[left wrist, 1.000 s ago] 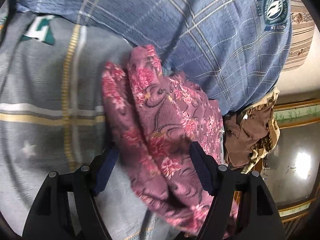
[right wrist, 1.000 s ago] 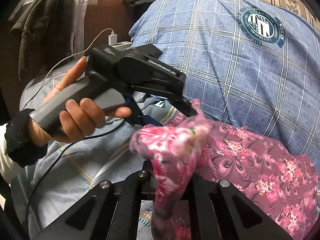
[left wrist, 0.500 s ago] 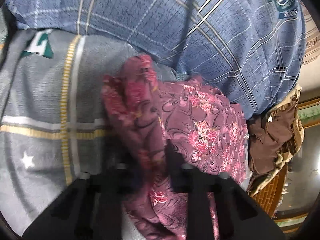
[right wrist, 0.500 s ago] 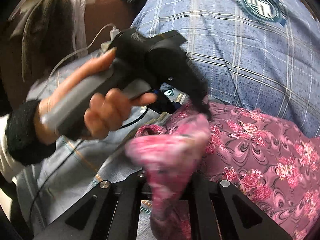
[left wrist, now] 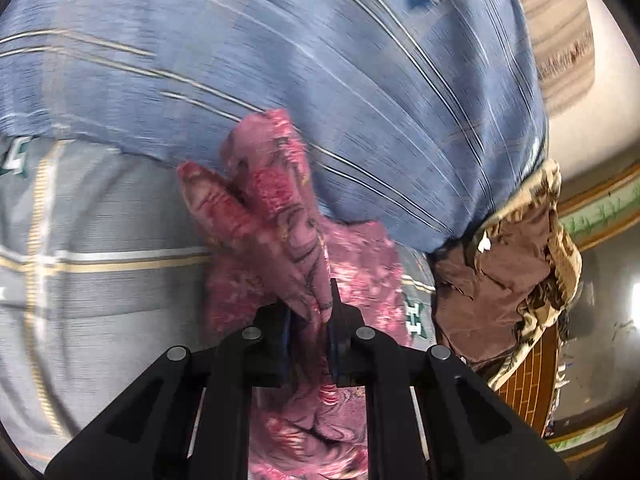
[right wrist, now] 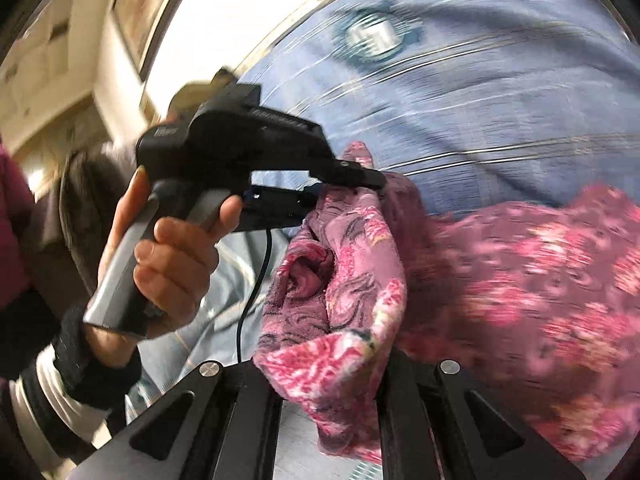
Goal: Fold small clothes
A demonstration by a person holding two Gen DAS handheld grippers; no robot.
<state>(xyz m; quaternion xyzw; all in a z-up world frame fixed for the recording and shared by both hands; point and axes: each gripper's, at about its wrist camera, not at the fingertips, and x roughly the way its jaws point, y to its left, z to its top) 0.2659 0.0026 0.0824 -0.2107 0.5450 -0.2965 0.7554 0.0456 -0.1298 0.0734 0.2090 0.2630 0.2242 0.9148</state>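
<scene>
1. Two grippers of mine grip one pink floral garment (left wrist: 280, 240) above the bed; both wrist views are streaked with motion blur.
2. At far left of my right wrist view, my left hand (right wrist: 168, 256) wraps the grey handle of the left gripper (right wrist: 352, 184), its black cable (right wrist: 256, 280) hanging below.
3. My left gripper (left wrist: 310, 320) has its jaws pressed together on a bunched fold of the garment, which rises in a twisted peak ahead of the fingers.
4. My right gripper (right wrist: 332, 364) pinches another gathered edge of the same cloth (right wrist: 340, 300), fabric spilling over between its fingers.
5. Behind the cloth lies a grey striped bedsheet (left wrist: 100, 240), and further back a blue plaid pillow (left wrist: 320, 80) with a round crest.
6. At right in my left wrist view, a brown garment (left wrist: 500, 280) with patterned trim sits heaped just beside the pillow.
</scene>
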